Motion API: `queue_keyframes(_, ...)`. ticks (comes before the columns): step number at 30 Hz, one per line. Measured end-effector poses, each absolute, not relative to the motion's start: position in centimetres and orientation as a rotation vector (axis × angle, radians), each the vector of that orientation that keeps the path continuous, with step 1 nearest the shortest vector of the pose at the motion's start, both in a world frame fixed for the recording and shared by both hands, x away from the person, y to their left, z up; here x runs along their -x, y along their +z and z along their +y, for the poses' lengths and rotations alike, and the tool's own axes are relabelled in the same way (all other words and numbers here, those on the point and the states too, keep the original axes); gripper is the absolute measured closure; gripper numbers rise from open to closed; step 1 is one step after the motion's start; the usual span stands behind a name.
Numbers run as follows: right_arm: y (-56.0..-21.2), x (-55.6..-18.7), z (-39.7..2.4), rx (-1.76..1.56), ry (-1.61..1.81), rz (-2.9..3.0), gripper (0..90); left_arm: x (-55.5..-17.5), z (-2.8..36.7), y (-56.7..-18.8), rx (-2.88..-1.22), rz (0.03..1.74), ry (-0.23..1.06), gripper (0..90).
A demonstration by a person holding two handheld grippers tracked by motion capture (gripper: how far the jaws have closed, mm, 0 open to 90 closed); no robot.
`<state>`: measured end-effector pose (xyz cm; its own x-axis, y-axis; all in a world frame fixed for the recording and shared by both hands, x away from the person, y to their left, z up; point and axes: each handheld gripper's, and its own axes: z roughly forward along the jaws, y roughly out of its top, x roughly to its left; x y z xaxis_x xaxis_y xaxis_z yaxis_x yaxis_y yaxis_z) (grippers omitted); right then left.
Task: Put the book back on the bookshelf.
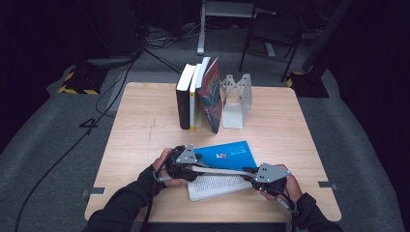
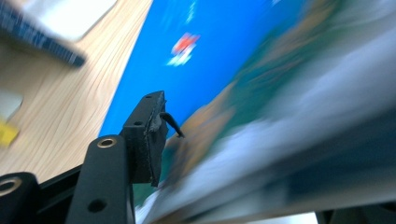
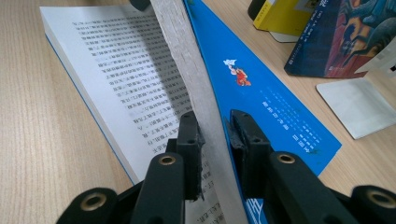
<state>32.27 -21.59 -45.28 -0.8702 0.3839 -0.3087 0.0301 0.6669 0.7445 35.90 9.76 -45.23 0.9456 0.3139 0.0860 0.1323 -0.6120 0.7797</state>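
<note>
Two tools are applied to one open book (image 1: 220, 176), which lies at the lower centre of the high view on the wooden worktop (image 1: 140, 125). A block of pages with the blue cover (image 3: 261, 93) is seen raised off the printed page (image 3: 116, 74) that lies flat below it. In the right gripper view the right tool (image 3: 214, 133) is closed on the fore-edge of that raised block, one jaw on the page side and one against the blue cover; the grip at the edge is presumably chosen so that the block can be swung over like a hinge.

At the left of the high view the left tool (image 1: 186, 162) is held at the opposite end of the raised block. In the left gripper view one black jaw is seen pressed against the blurred underside of the cover, but the other jaw is hidden, so whether this tool is clamped or merely propping cannot be told. The support at both ends is judged to keep the block from sagging.

Four upright books (image 1: 199, 94) are kept in the upper centre of the high view, leaned against a clear bookend (image 1: 236, 99), whose flat foot is tucked beside the last volume so the row is kept from toppling.
</note>
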Motion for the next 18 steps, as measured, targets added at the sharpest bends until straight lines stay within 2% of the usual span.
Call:
queue_keyframes(2,-45.3,-32.4,-21.6,-0.325,1.083,2.450,72.8,-35.1,9.3,-44.7,-2.220,0.279,0.261,59.3)
queue_keyframes(3,-45.3,-32.4,-21.6,-0.325,1.083,2.450,72.8,-34.7,9.0,-44.5,-2.233,0.270,0.275,59.3)
queue_keyframes(5,-45.3,-32.4,-21.6,-0.321,1.082,2.453,71.1,-34.2,8.5,-44.7,-2.271,0.262,0.325,67.0)
queue_keyframes(9,-45.5,-32.8,-22.1,-0.366,1.150,2.447,61.6,-34.6,9.1,-45.1,-2.253,0.287,0.258,70.1)
queue_keyframes(10,-45.5,-32.8,-22.1,-0.366,1.150,2.447,61.6,-34.6,9.1,-45.1,-2.253,0.287,0.258,71.0)
queue_keyframes(11,-45.7,-33.3,-22.7,-0.407,1.150,2.445,53.6,-34.6,9.2,-45.2,-2.255,0.287,0.252,71.0)
queue_keyframes(14,-46.6,-34.5,-24.7,-0.488,1.157,2.444,50.7,-34.6,9.7,-45.4,-2.256,0.300,0.233,72.1)
queue_keyframes(16,-46.8,-35.1,-25.6,-0.504,1.229,2.451,51.9,-34.6,9.9,-45.5,-2.259,0.301,0.230,72.3)
queue_keyframes(18,-46.4,-35.0,-25.4,-0.434,1.210,2.433,56.8,-34.5,10.2,-45.5,-2.257,0.311,0.231,72.7)
